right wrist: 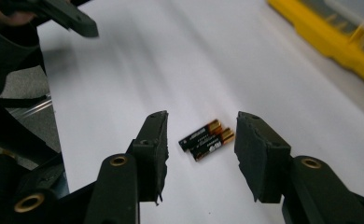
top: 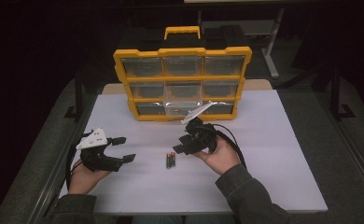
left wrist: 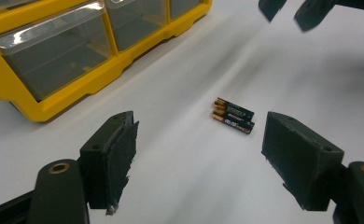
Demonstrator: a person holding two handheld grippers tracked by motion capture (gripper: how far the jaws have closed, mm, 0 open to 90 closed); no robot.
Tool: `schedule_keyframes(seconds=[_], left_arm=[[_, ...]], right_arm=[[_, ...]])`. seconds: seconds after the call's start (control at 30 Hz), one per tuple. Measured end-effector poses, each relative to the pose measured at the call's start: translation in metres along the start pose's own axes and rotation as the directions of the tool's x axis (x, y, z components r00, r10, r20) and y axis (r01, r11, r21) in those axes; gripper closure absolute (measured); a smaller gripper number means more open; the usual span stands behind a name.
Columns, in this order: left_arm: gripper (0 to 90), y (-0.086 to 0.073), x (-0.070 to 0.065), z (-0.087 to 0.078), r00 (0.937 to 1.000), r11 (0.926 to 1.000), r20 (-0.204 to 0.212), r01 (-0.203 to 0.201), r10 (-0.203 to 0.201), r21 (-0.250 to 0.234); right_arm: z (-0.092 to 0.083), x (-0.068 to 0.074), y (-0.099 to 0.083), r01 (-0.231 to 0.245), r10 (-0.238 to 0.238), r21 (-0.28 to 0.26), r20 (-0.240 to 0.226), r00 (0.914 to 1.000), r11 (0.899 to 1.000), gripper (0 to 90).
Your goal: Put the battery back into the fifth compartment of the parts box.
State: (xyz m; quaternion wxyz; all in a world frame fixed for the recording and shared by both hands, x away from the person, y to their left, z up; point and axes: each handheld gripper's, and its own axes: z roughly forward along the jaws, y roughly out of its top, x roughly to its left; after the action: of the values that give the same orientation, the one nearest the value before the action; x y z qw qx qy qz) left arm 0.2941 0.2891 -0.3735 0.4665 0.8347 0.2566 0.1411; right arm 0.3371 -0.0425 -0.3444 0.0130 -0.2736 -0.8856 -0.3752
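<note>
A: Starting big: the yellow organizer (top: 182, 84) is standing upright at the back of the white table (top: 273, 154), with one clear drawer (top: 183, 105) in the middle of its bottom row sticking out a little. Plenty of bare surface is lying open in front of it, so the hands are working with room on every side.

B: And the two batteries (top: 170, 160)?

A: They are lying side by side, touching, mid-table between the hands and well away from any edge. The right gripper (right wrist: 199, 135) is hovering over them with its jaws parted and holding nothing, the pair lying in the gap. The left gripper (top: 119, 149) is waiting off to the side, spread wide and empty.

B: What is worrying you?

A: I judge the pads may be catching both cells at once, or pinching one so the other is rolling off. Closing off-centre could be flicking them across the smooth top.
</note>
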Motion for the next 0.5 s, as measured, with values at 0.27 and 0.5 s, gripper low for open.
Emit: schedule_keyframes(seconds=[0.27, 0.5], left_arm=[[25.4, 0.000, 0.000, 0.000, 1.0000, 1.0000, -0.001, 0.001, -0.001, -0.001], [25.4, 0.000, 0.000, 0.000, 1.0000, 1.0000, -0.001, -0.003, 0.003, 0.000]], right_arm=[[0.024, -0.005, -0.012, -0.025, 0.024, 0.034, 0.011, 0.9996, 0.999, 51.5], [0.042, -0.006, -0.014, -0.047, 0.045, 0.063, 0.040, 0.9982, 0.997, 50.5]])
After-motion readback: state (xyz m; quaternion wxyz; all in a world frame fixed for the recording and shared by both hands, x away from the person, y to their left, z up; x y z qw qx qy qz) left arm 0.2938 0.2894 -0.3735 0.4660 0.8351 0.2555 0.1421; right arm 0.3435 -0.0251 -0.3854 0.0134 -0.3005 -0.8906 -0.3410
